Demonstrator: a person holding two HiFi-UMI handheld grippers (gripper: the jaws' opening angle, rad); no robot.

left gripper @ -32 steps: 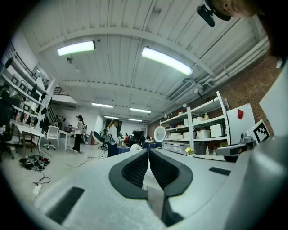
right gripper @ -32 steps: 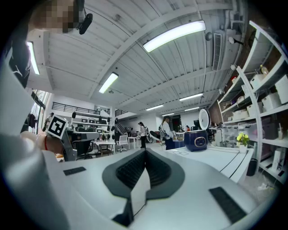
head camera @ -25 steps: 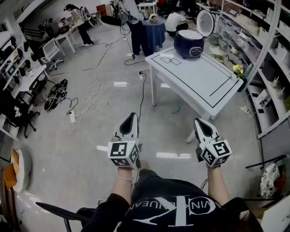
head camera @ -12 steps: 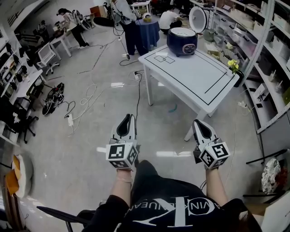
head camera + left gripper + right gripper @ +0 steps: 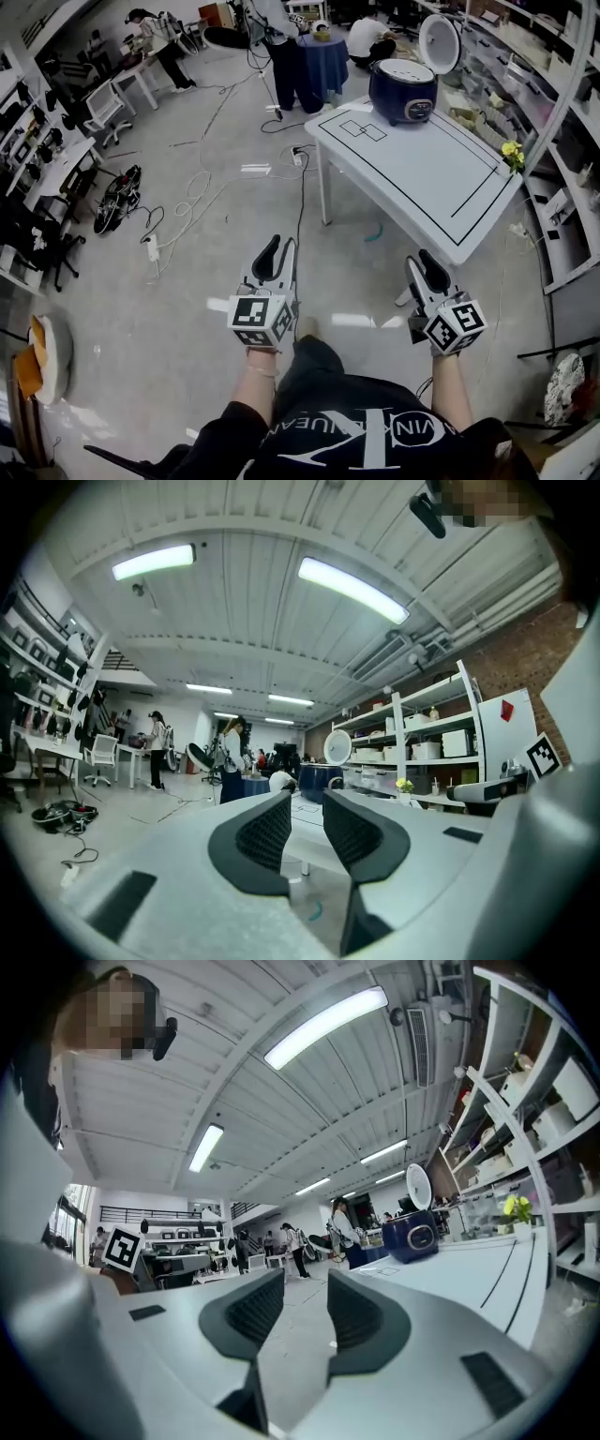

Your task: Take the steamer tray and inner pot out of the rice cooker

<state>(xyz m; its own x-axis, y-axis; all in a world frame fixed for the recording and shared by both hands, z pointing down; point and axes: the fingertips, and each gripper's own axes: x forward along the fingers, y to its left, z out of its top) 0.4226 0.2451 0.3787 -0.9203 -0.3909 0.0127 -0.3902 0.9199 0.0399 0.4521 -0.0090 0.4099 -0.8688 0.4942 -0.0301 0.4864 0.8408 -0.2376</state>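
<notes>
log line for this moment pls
phase: short of table, task not begun | left gripper: jaws just been opening, nothing between | right gripper: jaws just been opening, nothing between | rice cooker: table's far end, lid up, untouched

Rice cooker [image 5: 403,91] far off, small; steamer tray and inner pot inside can't be made out. Shelving [image 5: 577,141] cut by right edge, wearer's torso [image 5: 352,433] by bottom.
</notes>
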